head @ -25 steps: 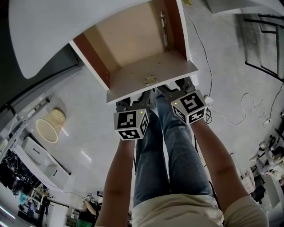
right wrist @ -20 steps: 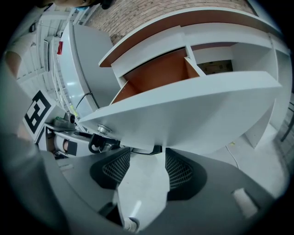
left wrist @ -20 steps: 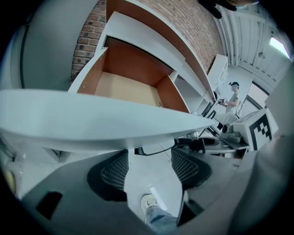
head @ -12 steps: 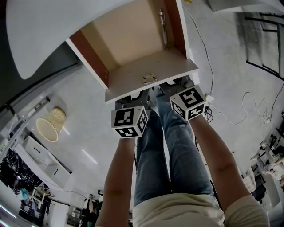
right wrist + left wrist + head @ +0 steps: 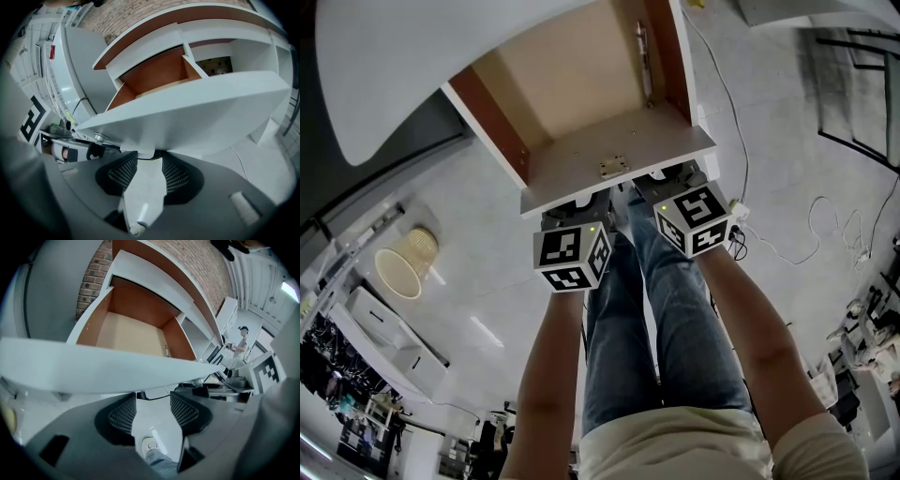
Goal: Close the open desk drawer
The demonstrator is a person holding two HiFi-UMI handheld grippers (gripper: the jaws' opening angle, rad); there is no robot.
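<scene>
Held the fingers (image 5: 123,414) of the left gripper (image 5: 153,398) well apart, gripping nothing; showed only floor (image 5: 154,423) and a shoe (image 5: 149,445) through the gap. Held the fingers (image 5: 176,174) of the right gripper (image 5: 149,160) apart too, by a narrower gap, again with nothing clamped and a pale surface behind.

Had both sets of tips tucked just under the lower edge of the front panel (image 5: 581,178), which lay immediately ahead of and above them, its long axis crosswise to the fingers. Could not tell whether either pair touched the panel. Placed the grippers side by side near the panel's middle, about equally near it.

Found the drawer (image 5: 581,84) standing well out from under the counter (image 5: 384,66), empty, with its sliding axis running straight away from the fingers. Judged the closing travel to lie along that axis, and so to call for a square forward push on the panel, with no grasp needed.

Reached with both forearms (image 5: 553,375) stretched forward and down, roughly parallel, above the legs (image 5: 656,309). Judged an uneven push from the two sides likely to skew the drawer on its runner (image 5: 644,56).
</scene>
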